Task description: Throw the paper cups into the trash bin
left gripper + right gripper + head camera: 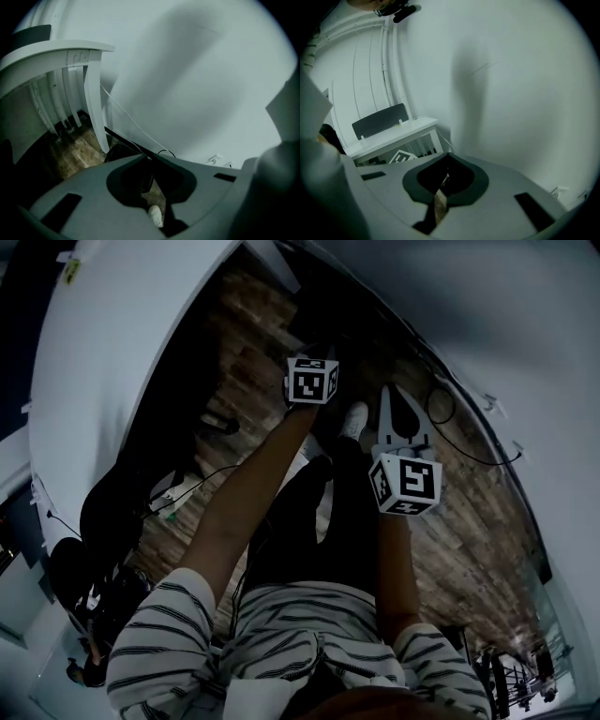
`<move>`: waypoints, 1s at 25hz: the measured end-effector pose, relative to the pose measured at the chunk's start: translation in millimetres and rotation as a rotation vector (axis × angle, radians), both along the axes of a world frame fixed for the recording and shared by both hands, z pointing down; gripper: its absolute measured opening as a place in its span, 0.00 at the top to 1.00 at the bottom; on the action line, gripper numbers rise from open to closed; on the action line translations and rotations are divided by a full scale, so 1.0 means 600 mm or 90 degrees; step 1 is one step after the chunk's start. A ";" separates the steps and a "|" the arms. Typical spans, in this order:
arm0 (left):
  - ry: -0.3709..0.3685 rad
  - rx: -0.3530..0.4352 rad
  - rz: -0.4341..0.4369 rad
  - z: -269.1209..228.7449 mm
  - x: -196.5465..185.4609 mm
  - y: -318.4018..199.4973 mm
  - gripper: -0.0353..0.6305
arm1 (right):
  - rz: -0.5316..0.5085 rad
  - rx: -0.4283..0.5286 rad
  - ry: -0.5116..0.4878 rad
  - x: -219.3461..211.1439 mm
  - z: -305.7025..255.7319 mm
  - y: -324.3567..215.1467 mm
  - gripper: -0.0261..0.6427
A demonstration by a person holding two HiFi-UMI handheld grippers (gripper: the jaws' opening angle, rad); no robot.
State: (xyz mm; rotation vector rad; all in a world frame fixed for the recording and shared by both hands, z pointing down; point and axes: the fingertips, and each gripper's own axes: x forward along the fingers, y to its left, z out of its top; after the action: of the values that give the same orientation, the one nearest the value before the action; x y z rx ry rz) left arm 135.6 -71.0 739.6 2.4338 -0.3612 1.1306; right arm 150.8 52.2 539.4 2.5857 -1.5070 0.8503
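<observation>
Both grippers hang over the wooden floor (469, 540). The left gripper (150, 157) has its fingers pressed together on nothing, and the right gripper (449, 155) is likewise closed and empty. No cup is held.

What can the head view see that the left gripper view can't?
Only the head view: striped sleeves, the left marker cube and the right marker cube. Only the left gripper view: a white table leg and the left gripper with jaws shut, nothing between. Both: the wooden floor and a white shoe.
</observation>
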 end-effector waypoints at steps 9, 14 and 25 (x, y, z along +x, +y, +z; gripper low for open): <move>0.059 0.008 -0.025 -0.120 -0.012 -0.009 0.91 | -0.022 0.016 0.017 -0.014 -0.071 -0.019 0.95; 0.099 0.005 -0.065 -0.198 -0.016 -0.030 0.91 | -0.034 0.020 0.024 -0.018 -0.111 -0.029 0.95; 0.173 0.035 -0.087 -0.349 -0.051 -0.034 0.91 | -0.063 0.039 0.025 -0.037 -0.197 -0.043 0.95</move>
State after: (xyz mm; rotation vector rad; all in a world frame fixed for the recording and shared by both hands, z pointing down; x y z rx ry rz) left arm 105.2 -91.2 530.3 2.5254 -0.4676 0.7301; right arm 128.3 26.5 421.2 2.5290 -1.6598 0.7507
